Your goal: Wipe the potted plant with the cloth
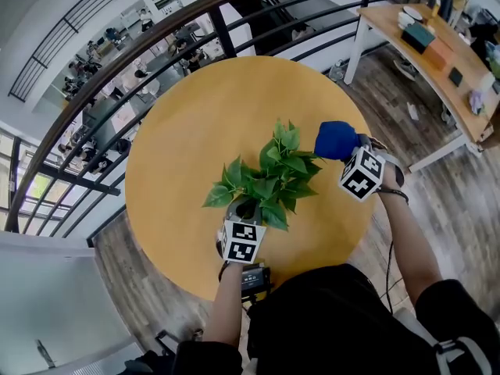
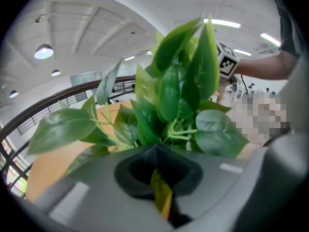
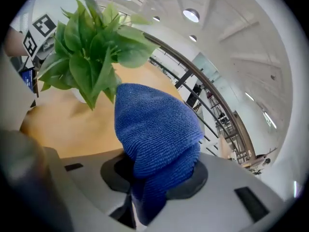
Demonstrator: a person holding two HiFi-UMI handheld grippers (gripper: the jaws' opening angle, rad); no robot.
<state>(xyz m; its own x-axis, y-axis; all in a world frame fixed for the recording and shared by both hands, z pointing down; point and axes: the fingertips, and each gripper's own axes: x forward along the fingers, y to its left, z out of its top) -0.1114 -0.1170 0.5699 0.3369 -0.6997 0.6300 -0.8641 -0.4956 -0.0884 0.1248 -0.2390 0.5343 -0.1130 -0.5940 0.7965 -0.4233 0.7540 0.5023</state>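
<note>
My right gripper [image 1: 350,153] pinches a bunched blue cloth [image 1: 336,140], a soft ribbed knit. It sits just right of the potted plant [image 1: 269,176], which stands on the round wooden table [image 1: 180,131]. The nearest leaves lie to the left of the cloth, almost touching it. They are smooth, glossy pointed ovals, fanning upward. My left gripper [image 1: 239,223] sits at the plant's near side, jaws pressed together on a thin olive strip I cannot identify. I judge the right hand better placed to wipe.

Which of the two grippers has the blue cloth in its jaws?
The right gripper: its jaws are shut on the bunched blue cloth beside the leaves. The left gripper holds the potted plant instead.
</note>
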